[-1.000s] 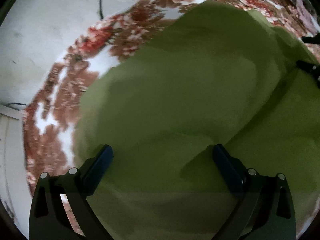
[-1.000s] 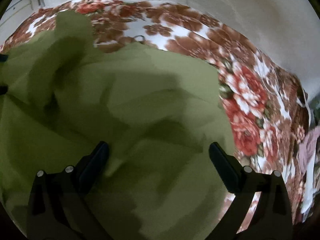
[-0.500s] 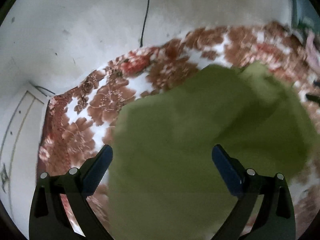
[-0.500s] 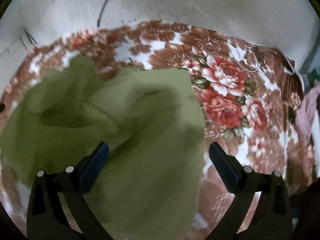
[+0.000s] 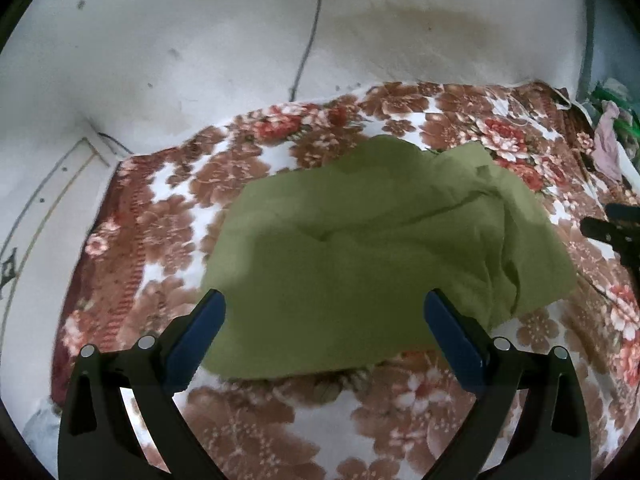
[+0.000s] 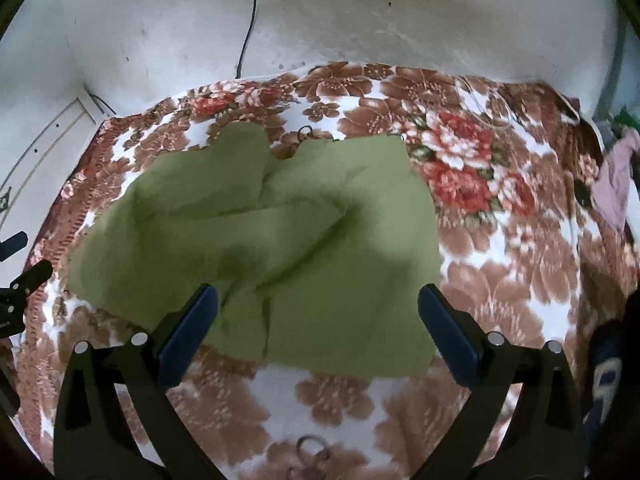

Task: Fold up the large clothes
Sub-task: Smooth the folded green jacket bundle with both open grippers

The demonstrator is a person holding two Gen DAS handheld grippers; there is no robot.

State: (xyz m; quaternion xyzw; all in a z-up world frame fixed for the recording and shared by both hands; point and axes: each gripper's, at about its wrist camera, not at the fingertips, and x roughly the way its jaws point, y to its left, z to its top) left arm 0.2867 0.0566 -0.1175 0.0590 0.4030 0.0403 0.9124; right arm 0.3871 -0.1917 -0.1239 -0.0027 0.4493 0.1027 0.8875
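A large olive-green garment (image 5: 360, 248) lies loosely folded and wrinkled on a floral bedspread (image 5: 160, 232); it also shows in the right wrist view (image 6: 280, 240). My left gripper (image 5: 324, 320) is open and empty, held above the garment's near edge. My right gripper (image 6: 318, 316) is open and empty, above the garment's near edge too. The right gripper shows at the right edge of the left wrist view (image 5: 616, 228), and the left gripper at the left edge of the right wrist view (image 6: 20, 276).
The bedspread (image 6: 500, 264) covers a bed against a white wall (image 5: 200, 40) with a hanging black cable (image 5: 306, 44). A pink cloth (image 6: 612, 188) lies at the far right edge of the bed.
Both grippers have pulled back and up from the garment. It filled the views a second ago; now it lies whole on the bed with bedspread visible all round.
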